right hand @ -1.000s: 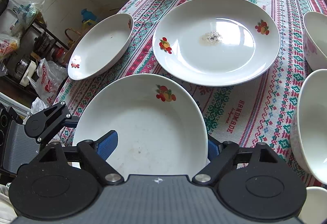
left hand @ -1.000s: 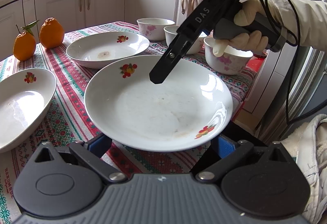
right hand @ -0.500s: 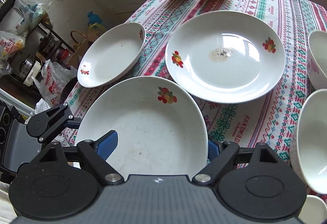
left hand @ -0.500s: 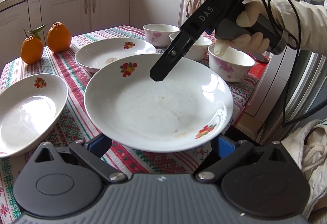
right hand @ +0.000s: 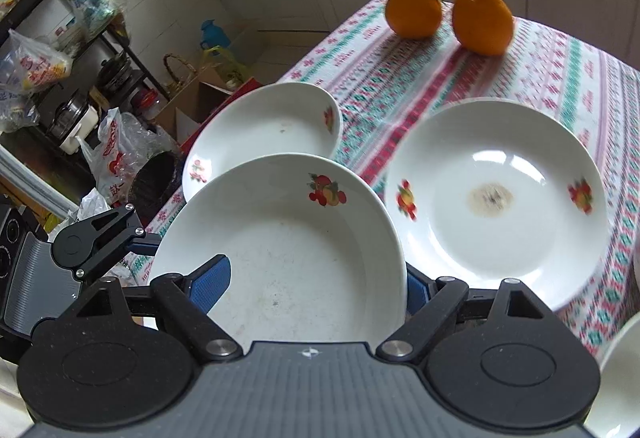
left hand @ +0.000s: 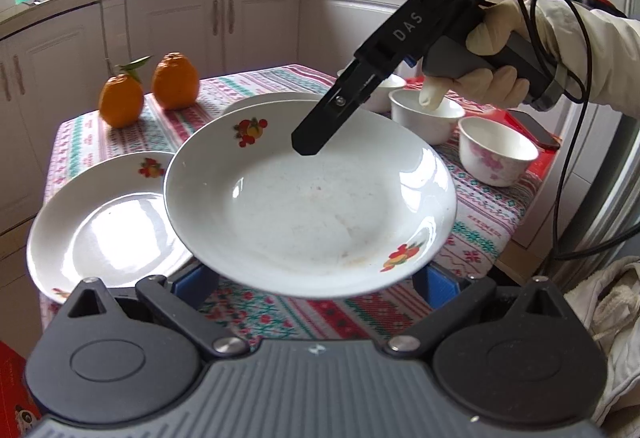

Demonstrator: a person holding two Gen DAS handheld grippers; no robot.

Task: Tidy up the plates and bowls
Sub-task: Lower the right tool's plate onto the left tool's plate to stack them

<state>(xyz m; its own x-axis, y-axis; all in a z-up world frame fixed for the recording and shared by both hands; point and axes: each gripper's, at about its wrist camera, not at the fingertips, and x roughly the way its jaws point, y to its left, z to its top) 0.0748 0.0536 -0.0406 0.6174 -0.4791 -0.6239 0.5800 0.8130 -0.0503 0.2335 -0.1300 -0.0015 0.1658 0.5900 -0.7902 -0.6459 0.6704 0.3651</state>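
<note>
Glossy round ceramic plate [left hand: 312, 206] aloft, left gripper [left hand: 316, 280] jaws grasping one rim, right gripper [right hand: 316, 278] jaws the other.

We see held plate [left hand: 308, 206] above desk [left hand: 480, 198]; second plate [left hand: 100, 234] left, bowls [left hand: 496, 152] right, oranges [left hand: 148, 94] behind

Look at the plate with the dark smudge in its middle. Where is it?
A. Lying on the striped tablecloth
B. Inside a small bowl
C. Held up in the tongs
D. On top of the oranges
A: the smudged plate lies flat on the striped tablecloth, in front of the two oranges.
</note>
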